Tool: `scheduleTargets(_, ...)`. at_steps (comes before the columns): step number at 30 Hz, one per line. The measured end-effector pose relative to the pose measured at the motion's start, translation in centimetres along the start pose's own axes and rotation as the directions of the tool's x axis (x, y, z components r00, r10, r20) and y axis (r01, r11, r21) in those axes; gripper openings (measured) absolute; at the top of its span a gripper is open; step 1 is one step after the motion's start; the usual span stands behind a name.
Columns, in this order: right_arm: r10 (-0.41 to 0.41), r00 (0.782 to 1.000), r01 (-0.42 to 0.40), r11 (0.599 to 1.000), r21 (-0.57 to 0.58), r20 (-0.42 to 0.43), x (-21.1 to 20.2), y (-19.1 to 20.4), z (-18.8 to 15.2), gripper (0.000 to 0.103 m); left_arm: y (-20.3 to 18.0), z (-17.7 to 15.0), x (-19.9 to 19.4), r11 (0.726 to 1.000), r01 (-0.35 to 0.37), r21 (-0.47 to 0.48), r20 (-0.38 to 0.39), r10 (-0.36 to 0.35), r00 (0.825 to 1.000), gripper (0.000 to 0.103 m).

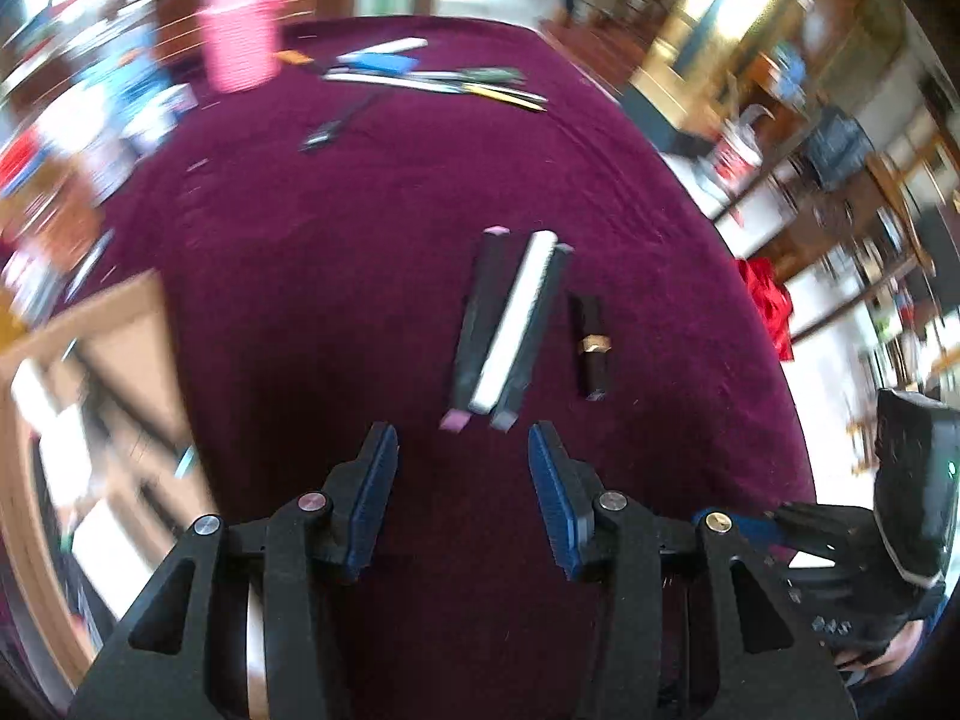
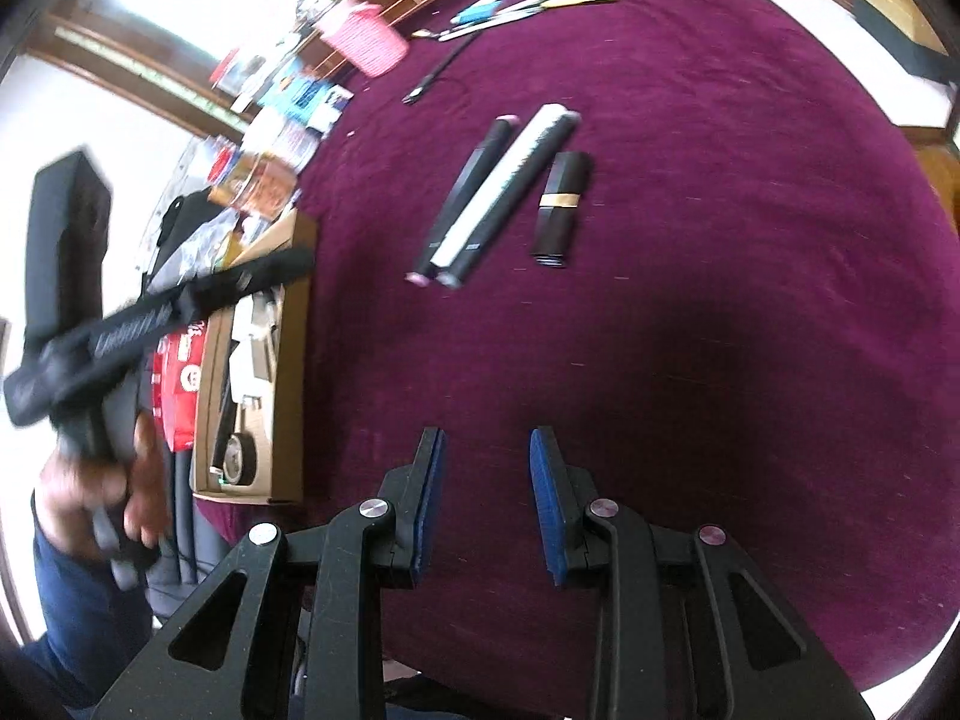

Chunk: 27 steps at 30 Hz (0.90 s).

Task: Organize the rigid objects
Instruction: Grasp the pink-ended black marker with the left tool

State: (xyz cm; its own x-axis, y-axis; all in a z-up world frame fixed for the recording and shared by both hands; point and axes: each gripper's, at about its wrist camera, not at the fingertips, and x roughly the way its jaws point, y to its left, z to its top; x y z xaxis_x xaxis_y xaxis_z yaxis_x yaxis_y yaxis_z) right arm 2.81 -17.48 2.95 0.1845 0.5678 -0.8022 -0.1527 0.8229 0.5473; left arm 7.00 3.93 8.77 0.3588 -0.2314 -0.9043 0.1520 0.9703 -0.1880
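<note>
Three long markers lie side by side on the maroon tablecloth (image 1: 336, 252): a black one with pink ends (image 1: 477, 324), a white one (image 1: 519, 324) and a black one with grey ends (image 1: 537, 336). A dark lipstick tube with a gold band (image 1: 591, 345) lies just right of them. My left gripper (image 1: 462, 450) is open and empty, just short of the markers' near ends. In the right wrist view the markers (image 2: 492, 192) and lipstick (image 2: 561, 210) lie well ahead of my right gripper (image 2: 487, 450), which is open and empty.
A pink basket (image 1: 240, 36) stands at the table's far edge, beside a row of pens and tools (image 1: 432, 75) and a small black item (image 1: 336, 123). An open cardboard box (image 2: 264, 360) sits off the table's left edge. The cloth (image 2: 720, 300) is bare on the right.
</note>
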Motion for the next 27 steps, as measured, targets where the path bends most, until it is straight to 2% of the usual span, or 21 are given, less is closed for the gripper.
scheduleTargets(2, -0.008, 1.0, 0.008, 1.0, 0.02, 0.006, -0.7, -1.2, 0.0, 0.026, -0.4, 1.7, 1.8, 1.0, -0.029, 0.01, -0.022, 0.029, 0.999, 0.043)
scheduleTargets(4, -0.015, 1.0, 0.014, 0.999, 0.039, 0.014, -1.4, -2.4, -0.2, 0.026, -0.7, 3.2, 3.7, 1.0, -0.001, 0.024, -0.047, 0.002, 0.999, 0.043)
scheduleTargets(7, -0.025, 0.999, 0.024, 0.997, 0.069, 0.022, -2.2, -4.2, -0.2, 0.026, -1.1, 4.4, 6.1, 0.999, -0.001, 0.043, -0.093, 0.005, 0.996, 0.043)
scheduleTargets(10, -0.04, 0.998, 0.036, 0.995, 0.096, 0.038, -3.3, -5.7, -0.1, 0.026, -0.9, 5.1, 8.2, 0.999, -0.039, 0.034, -0.129, 0.043, 0.991, 0.043)
scheduleTargets(18, -0.053, 0.998, 0.048, 0.993, 0.112, 0.042, -3.9, -7.5, 0.3, 0.026, 0.4, 6.9, 11.6, 0.999, -0.041, -0.007, -0.171, 0.04, 0.985, 0.043)
scheduleTargets(21, -0.047, 0.998, 0.044, 0.994, 0.103, 0.034, -3.4, -7.3, 0.6, 0.026, 0.1, 6.8, 11.6, 0.999, -0.052, 0.012, -0.147, 0.053, 0.988, 0.043)
scheduleTargets(22, -0.043, 0.999, 0.04, 0.994, 0.098, 0.03, -3.1, -7.0, 0.9, 0.026, 0.1, 6.6, 11.4, 0.998, -0.057, 0.005, -0.13, 0.057, 0.99, 0.04)
scheduleTargets(23, -0.038, 0.999, 0.036, 0.995, 0.091, 0.026, -2.8, -6.7, 1.1, 0.026, 0.2, 6.3, 11.3, 0.998, -0.07, 0.003, -0.118, 0.07, 0.991, 0.028)
scheduleTargets(25, -0.027, 0.999, 0.026, 0.997, 0.074, 0.022, -2.3, -6.0, 1.8, 0.026, 0.5, 5.2, 10.6, 0.992, -0.124, 0.017, -0.096, 0.125, 0.987, 0.013)
scheduleTargets(27, -0.02, 1.0, 0.019, 0.998, 0.062, 0.02, -1.7, -5.3, 2.8, 0.026, 1.4, 3.7, 9.7, 0.994, -0.102, -0.033, -0.092, 0.099, 0.991, 0.012)
